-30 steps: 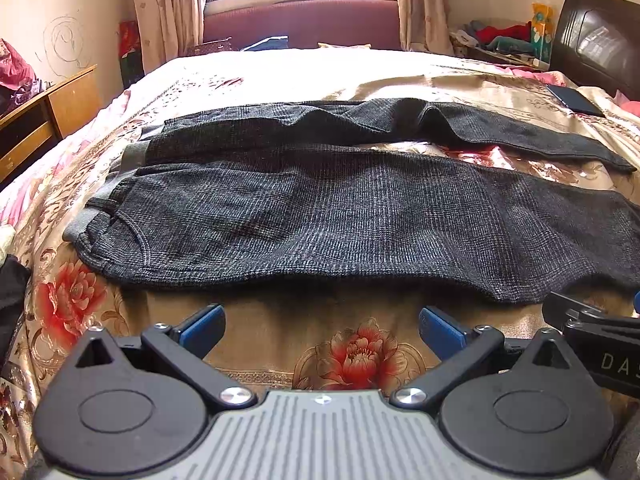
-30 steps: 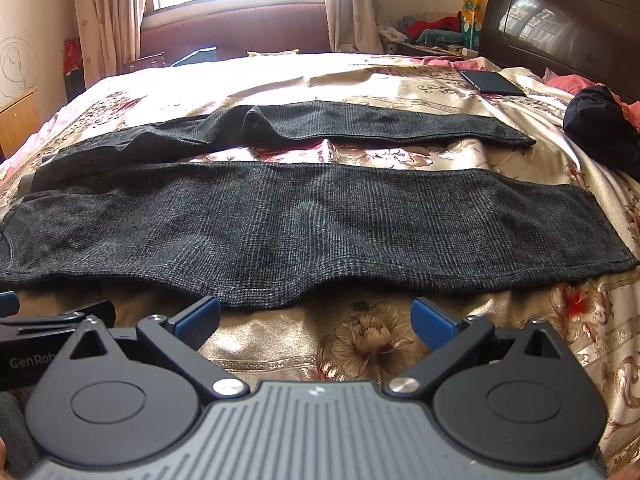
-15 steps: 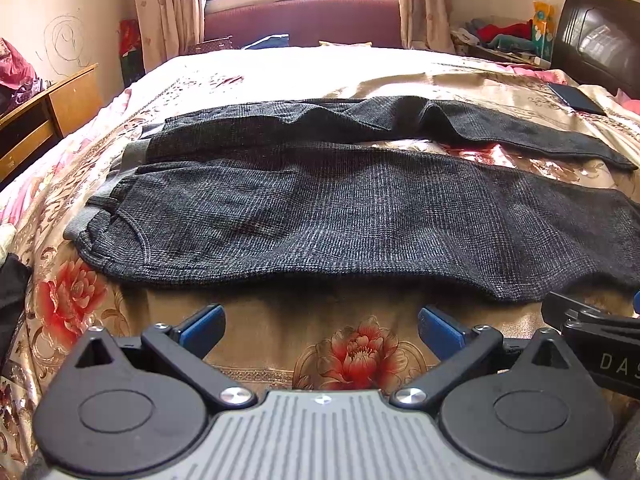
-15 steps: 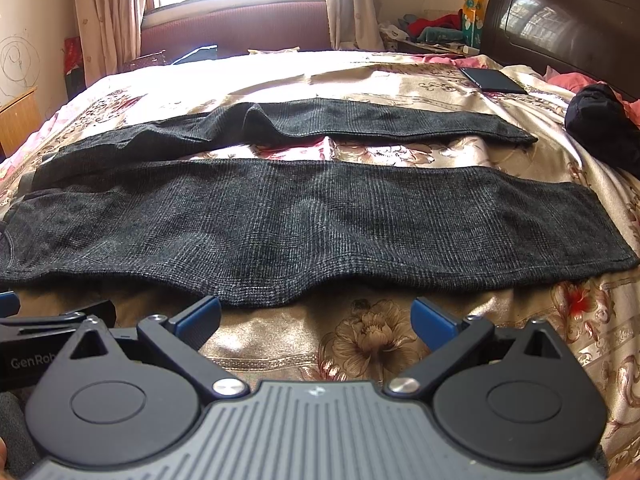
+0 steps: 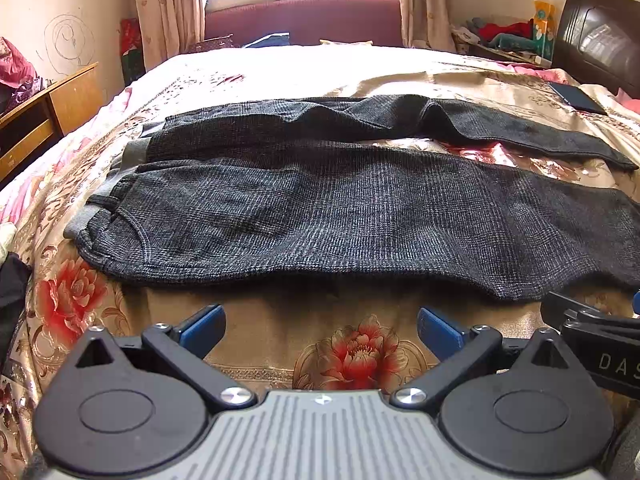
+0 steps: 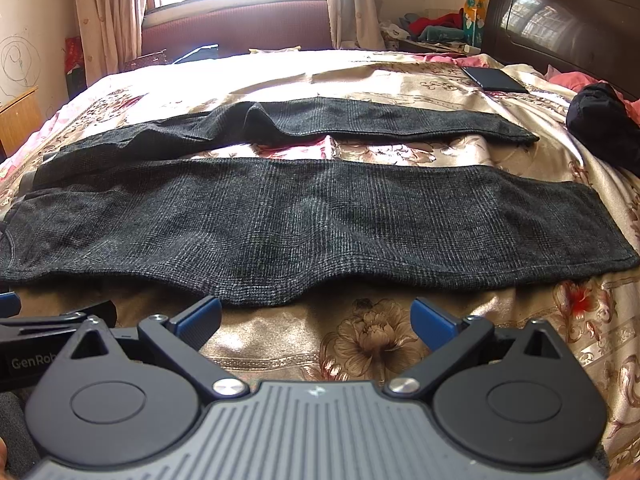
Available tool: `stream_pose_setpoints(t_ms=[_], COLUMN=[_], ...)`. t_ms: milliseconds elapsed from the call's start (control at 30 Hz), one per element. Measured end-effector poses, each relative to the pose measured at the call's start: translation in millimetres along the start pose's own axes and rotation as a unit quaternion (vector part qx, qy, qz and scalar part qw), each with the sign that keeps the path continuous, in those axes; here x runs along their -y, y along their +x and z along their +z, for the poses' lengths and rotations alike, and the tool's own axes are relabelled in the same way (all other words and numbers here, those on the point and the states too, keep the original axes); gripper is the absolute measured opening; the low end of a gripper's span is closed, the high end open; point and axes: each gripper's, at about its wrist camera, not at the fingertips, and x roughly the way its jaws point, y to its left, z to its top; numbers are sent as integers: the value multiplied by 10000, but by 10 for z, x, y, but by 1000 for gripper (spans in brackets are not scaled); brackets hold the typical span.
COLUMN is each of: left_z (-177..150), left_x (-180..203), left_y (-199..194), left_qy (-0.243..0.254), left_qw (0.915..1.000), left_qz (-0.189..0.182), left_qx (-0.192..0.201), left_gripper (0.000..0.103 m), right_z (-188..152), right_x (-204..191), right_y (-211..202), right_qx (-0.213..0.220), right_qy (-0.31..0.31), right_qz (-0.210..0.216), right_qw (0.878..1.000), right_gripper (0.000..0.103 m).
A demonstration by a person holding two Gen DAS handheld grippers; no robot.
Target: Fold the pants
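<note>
Each tool (image 5: 320, 326) (image 6: 316, 320) has black arms, blue fingertips (image 5: 202, 326), silver screws (image 5: 236, 395) and a ribbed grey body.

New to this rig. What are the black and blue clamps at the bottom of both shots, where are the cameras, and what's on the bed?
They are two handheld grippers, one in each of a person's hands; there is no robot arm. Each carries a fisheye camera looking forward along its two blue-tipped fingers. One picture comes from the left gripper, the other from the right gripper. Both are open and hold nothing, hovering near the front edge of the bed. Dark grey pants lie spread flat across the floral cover, waistband to the left, legs apart. A dark flat device and a black bundle lie farther right.
</note>
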Motion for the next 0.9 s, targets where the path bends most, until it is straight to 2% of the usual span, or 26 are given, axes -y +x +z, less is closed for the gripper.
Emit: stream_pose_setpoints(t_ms=[900], left_z=[10], left_x=[3], left_y=[-16], left_qy=[-40], left_qw=[10000], left_qz=[31], left_qx=[-26], left_gripper=[103], right_z=[5], right_x=[-42], right_y=[1], right_qx=[10], right_qy=[-41], right_qz=[89], right_qw=[10000], right_gripper=[98])
